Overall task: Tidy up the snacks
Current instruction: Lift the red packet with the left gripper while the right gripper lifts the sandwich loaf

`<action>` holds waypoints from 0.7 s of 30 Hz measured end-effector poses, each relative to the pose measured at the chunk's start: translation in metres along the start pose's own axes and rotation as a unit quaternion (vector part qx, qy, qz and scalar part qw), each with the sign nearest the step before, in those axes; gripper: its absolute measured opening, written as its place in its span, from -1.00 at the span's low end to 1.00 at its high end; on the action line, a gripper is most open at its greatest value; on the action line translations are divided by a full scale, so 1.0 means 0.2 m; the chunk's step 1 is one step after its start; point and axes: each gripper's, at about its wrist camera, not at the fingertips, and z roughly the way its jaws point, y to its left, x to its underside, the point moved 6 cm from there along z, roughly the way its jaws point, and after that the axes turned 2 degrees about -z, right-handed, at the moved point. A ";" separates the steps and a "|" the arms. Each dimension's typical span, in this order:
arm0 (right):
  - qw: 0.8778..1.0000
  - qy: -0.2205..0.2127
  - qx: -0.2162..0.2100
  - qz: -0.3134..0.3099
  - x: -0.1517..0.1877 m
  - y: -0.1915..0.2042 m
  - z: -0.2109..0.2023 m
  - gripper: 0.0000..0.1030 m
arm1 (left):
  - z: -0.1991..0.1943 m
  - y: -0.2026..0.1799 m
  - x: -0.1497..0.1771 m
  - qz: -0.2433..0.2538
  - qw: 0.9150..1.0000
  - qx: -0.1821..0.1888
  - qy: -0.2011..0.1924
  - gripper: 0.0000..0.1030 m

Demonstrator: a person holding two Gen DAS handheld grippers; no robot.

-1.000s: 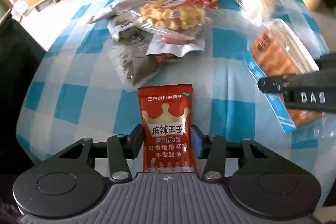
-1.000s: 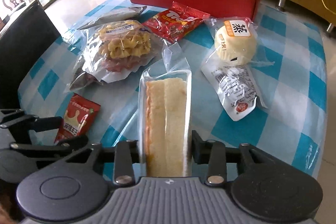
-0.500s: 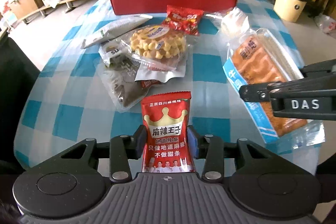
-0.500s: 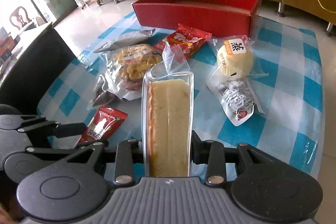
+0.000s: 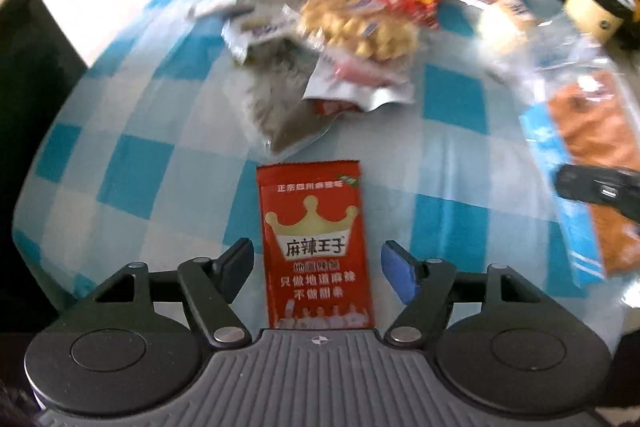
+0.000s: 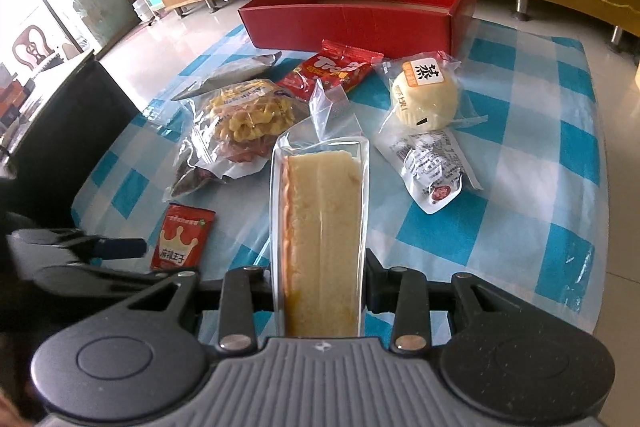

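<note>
My left gripper (image 5: 318, 259) is open; a red spicy-strip packet (image 5: 316, 247) lies flat on the checked tablecloth between its parted fingers, with gaps on both sides. The packet also shows in the right wrist view (image 6: 182, 237). My right gripper (image 6: 320, 283) is shut on a clear-wrapped sandwich cake (image 6: 320, 227) and holds it above the table. The cake also shows in the left wrist view (image 5: 588, 163). An open red box (image 6: 360, 13) stands at the far edge of the table.
On the cloth lie a waffle bag (image 6: 244, 111), a red snack pack (image 6: 332, 71), a wrapped steamed bun (image 6: 424, 99), a white sachet (image 6: 432, 171), a silver pouch (image 6: 228, 75) and a dark seed bag (image 5: 280, 115). A black chair (image 6: 60, 131) stands left.
My left gripper has opened and let go of the red packet, which now lies on the cloth. My right gripper has lifted the sandwich cake higher.
</note>
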 end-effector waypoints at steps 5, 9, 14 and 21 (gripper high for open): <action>1.000 -0.007 -0.007 -0.005 -0.01 0.01 -0.03 -0.28 | -0.01 -0.03 -0.06 -0.013 1.000 0.011 -0.006 0.07; 1.000 -0.019 -0.017 -0.008 -0.03 0.03 -0.05 -0.28 | -0.04 -0.03 -0.01 -0.002 1.000 -0.002 0.009 0.02; 0.999 -0.035 -0.021 -0.011 -0.06 0.04 -0.09 -0.28 | -0.17 -0.04 -0.04 -0.001 1.000 0.007 -0.022 0.01; 0.997 -0.070 -0.021 0.010 -0.17 0.03 -0.16 -0.28 | -0.42 -0.08 -0.21 0.004 0.995 0.054 -0.090 0.02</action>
